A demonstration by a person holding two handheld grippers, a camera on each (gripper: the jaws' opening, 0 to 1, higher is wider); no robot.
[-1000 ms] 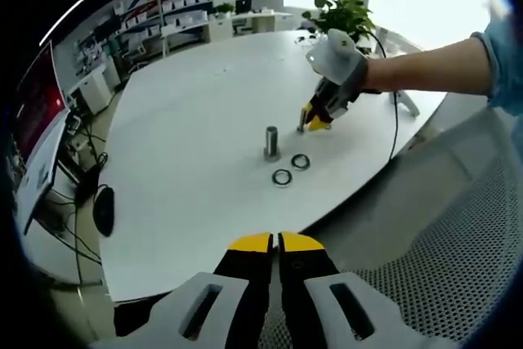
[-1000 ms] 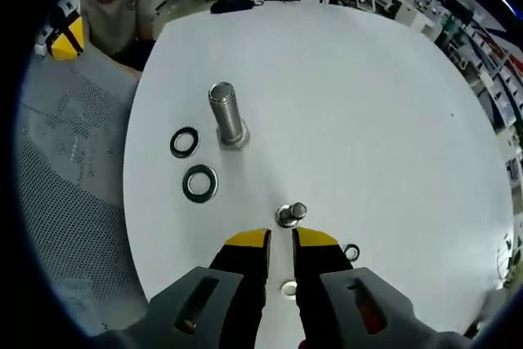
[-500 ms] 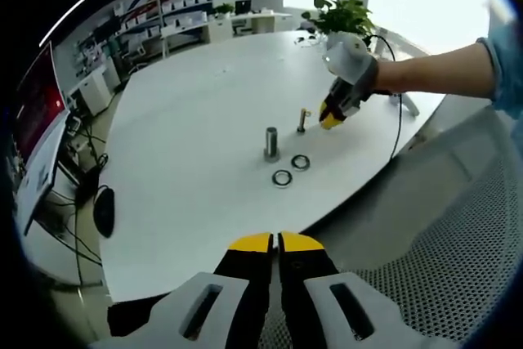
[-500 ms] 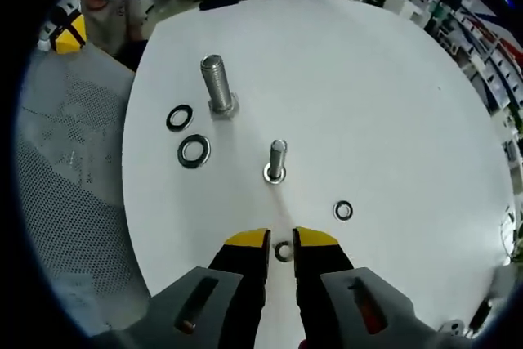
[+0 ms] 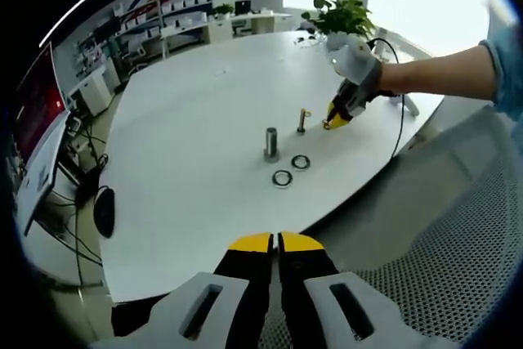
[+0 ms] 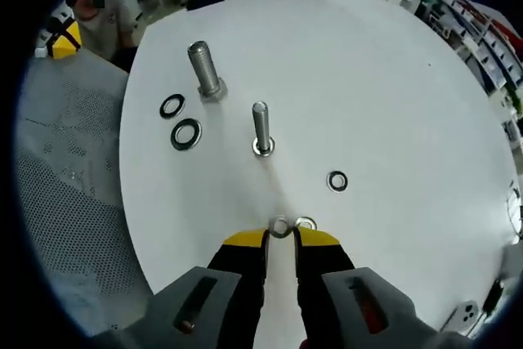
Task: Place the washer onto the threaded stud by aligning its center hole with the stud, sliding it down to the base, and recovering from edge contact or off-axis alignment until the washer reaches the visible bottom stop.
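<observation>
A thin threaded stud stands upright on the white table, with a washer lying around its base. Two small washers lie flat just beyond my right gripper, and a third small washer lies further out. The jaws stand a narrow gap apart with nothing between them. In the left gripper view the right gripper hovers just right of the thin stud, held by a hand. My left gripper is shut and empty, well back from the table's edge.
A thicker stud stands further left with two large dark washers beside it. A grey mesh chair sits along the table's edge. A person sits behind it. A potted plant stands at the table's far side.
My right gripper has drawn back from the thin stud towards the table's edge, so the stud now stands clear ahead with a washer at its base. The left gripper has not moved.
</observation>
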